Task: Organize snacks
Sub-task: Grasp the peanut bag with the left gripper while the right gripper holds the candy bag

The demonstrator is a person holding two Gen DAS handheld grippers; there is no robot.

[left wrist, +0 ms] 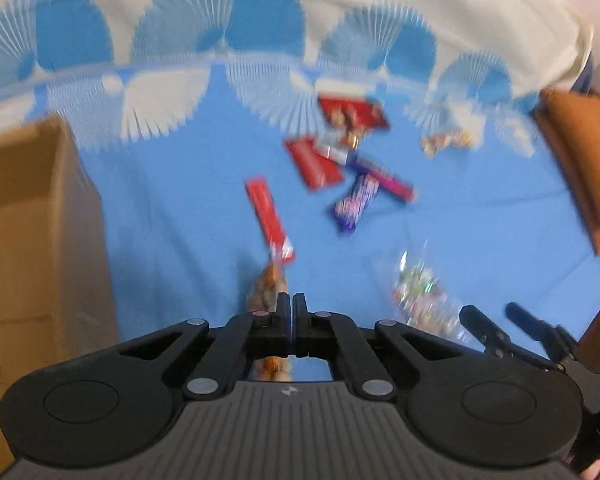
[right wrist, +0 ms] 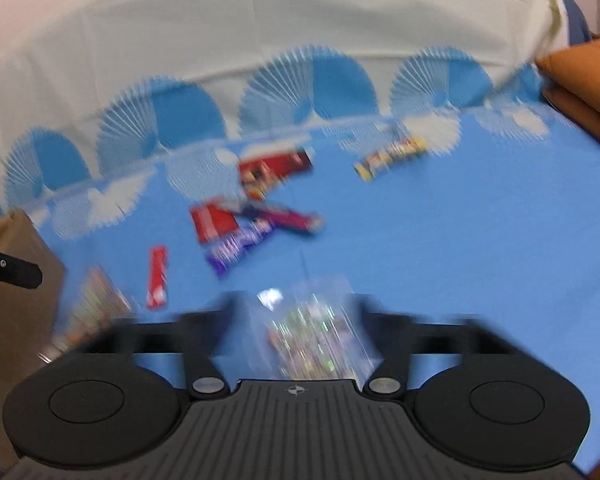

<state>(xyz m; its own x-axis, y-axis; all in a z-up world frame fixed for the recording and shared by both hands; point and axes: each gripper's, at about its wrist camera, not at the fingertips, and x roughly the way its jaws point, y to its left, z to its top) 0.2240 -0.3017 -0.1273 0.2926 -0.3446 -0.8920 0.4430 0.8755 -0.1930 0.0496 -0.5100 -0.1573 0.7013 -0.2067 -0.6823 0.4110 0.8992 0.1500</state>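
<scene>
**Left jaws pinched on an orange snack pack, right jaws spread around a clear candy bag**

1. My left gripper [left wrist: 290,304] has its 2 fingers pressed together with almost no gap. A small orange-brown snack pack [left wrist: 267,286] sits at the tips and appears pinched between them; motion blur hides the exact contact line.

2. My right gripper [right wrist: 296,308] has its jaws wide apart. A clear bag of mixed candies [right wrist: 312,332] lies between the 2 fingers. Both frames are blurred, so I cannot tell whether the fingers touch the bag.

3. In the left wrist view, a long red bar [left wrist: 269,218] lies just beyond the orange pack on the blue tablecloth [left wrist: 172,208]. The clear candy bag [left wrist: 418,294] lies to the right of it, near the tips of the right gripper [left wrist: 496,316].

4. Farther out, a loose cluster holds a purple-and-white wrapper [left wrist: 355,200], a dark purple bar [left wrist: 384,178], a red flat pack [left wrist: 314,162] and a red pack with printed pictures [left wrist: 354,114]. Several of these overlap. A yellowish pack [left wrist: 446,142] lies apart, to the right of the cluster.

5. A cardboard box [left wrist: 32,232] stands at the left edge of the table. An orange cushion [left wrist: 576,152] sits at the right edge.

6. The tablecloth's far border carries white and blue fan shapes against a cream cloth [right wrist: 260,32].
</scene>
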